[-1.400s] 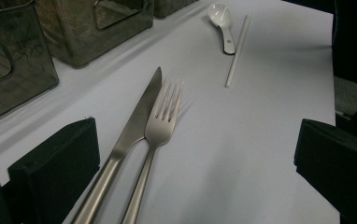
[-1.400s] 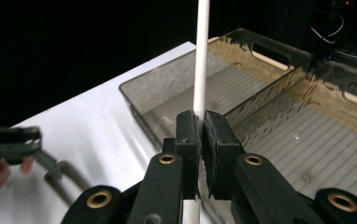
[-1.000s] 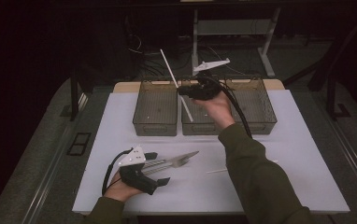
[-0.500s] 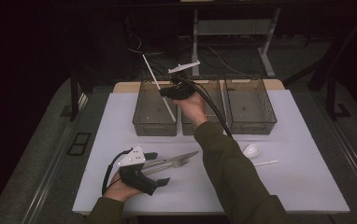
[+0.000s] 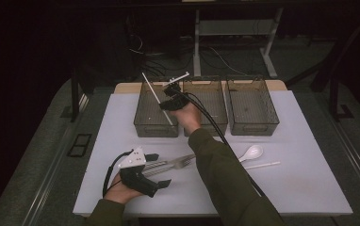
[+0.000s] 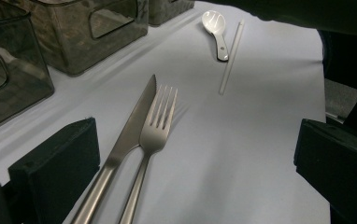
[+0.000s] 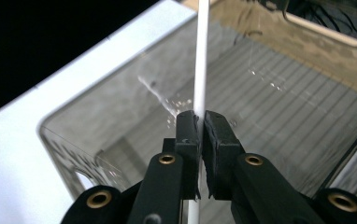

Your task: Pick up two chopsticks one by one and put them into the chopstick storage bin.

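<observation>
A: Over the left bin [image 5: 156, 110], where is your right gripper [image 5: 168, 100] sitting?

B: I have it above that bin's right half, just beside the wall it shares with the middle bin [image 5: 205, 106]. In the right gripper view my jaws are pinched tight on a thin white straw [image 7: 200, 60], with the bin's ribbed floor [image 7: 279, 107] below them.

A: How does the straw lie against the left bin?

B: It runs slanted across it. In the high view the upper end of the straw [image 5: 157, 98] pokes out past the bin's far rim and the lower end points down towards the near wall. I cannot tell whether the tip touches the bin.

A: And the left gripper [image 5: 152, 169]?

B: It rests on the white surface [image 5: 305, 183], well in front of the left bin and a little to its left side. Its jaws stand wide apart and hold nothing. Between them in the left gripper view I see a knife [image 6: 130, 133] and a fork [image 6: 155, 126] lying side by side, touching along their handles.

A: Anything else, measured from that bin?

B: A white spoon [image 5: 251, 153] and a second straw [image 5: 262, 165] lie on the surface, well to the bin's right and nearer me. A third bin [image 5: 252, 106] stands beyond the middle one, farthest from the left bin.
</observation>
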